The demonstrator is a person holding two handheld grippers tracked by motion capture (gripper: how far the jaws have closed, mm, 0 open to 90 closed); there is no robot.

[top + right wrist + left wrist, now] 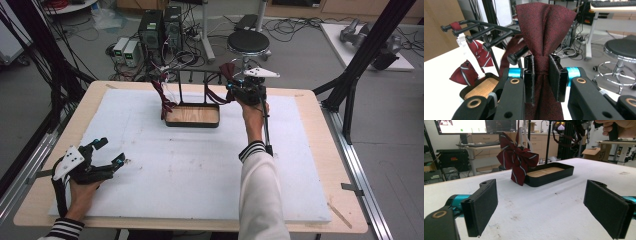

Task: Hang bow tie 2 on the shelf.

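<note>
Hanging a dark red bow tie (544,37): the right hand-held gripper (541,77) clamps its knot beside the black rack (192,75)'s pegs; next, guide it onto a peg. The left hand-held gripper (107,152) rests open on the table (200,165).

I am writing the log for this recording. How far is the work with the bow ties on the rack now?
Done, it seems: a striped bow tie already hangs from the rack on a white hanger. In hand: the right gripper is shut on the plain dark red bow tie beside the rack's pegs. Left: probably hanging it there and letting go. The left gripper rests open on the white mat.
</note>
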